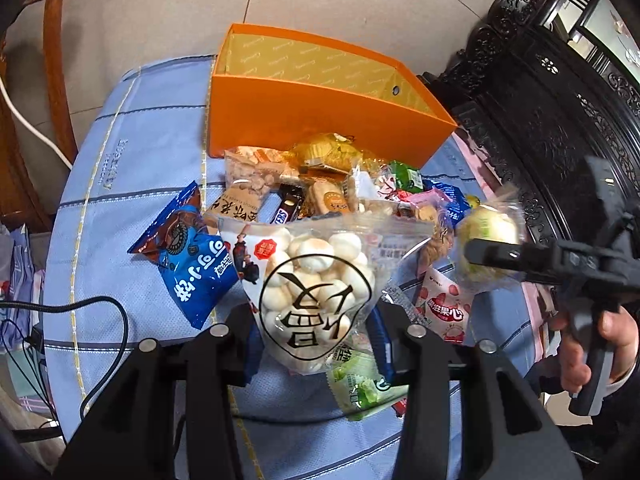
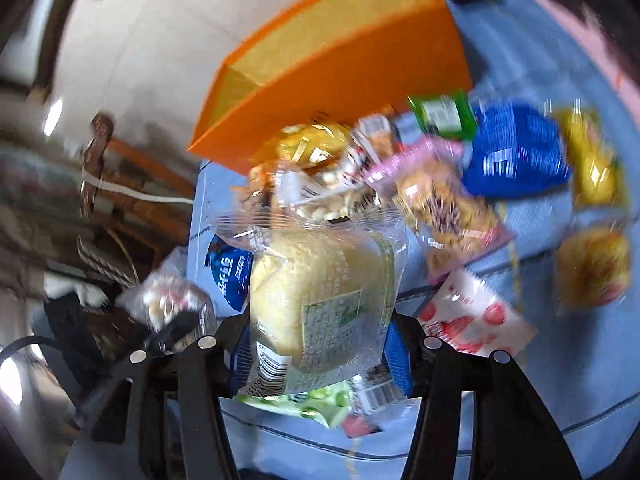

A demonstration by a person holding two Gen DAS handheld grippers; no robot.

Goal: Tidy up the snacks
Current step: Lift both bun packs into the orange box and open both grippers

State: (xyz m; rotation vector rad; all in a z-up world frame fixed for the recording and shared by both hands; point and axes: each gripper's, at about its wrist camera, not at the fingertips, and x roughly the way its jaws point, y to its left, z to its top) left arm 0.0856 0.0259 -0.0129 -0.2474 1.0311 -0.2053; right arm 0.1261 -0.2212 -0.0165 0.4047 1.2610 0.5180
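We see left gripper [image 1: 316,326] pinching bun bag [image 1: 316,280], right gripper [image 2: 316,338] pinching bread pack [image 2: 324,300]; snack pile [image 1: 340,184] (loose, crowded) fronts orange box [image 1: 320,116].

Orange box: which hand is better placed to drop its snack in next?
Probably the right. The right gripper holds its clear-wrapped bun lifted above the pile, toward the empty orange box. The left gripper holds its bag of white balls low over the tablecloth.

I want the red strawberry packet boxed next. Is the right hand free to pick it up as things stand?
Probably not yet. The right tongs are already shut on a clear-wrapped bun, so they have no room for the strawberry packet. The packet itself lies uncovered on the cloth just beside them.
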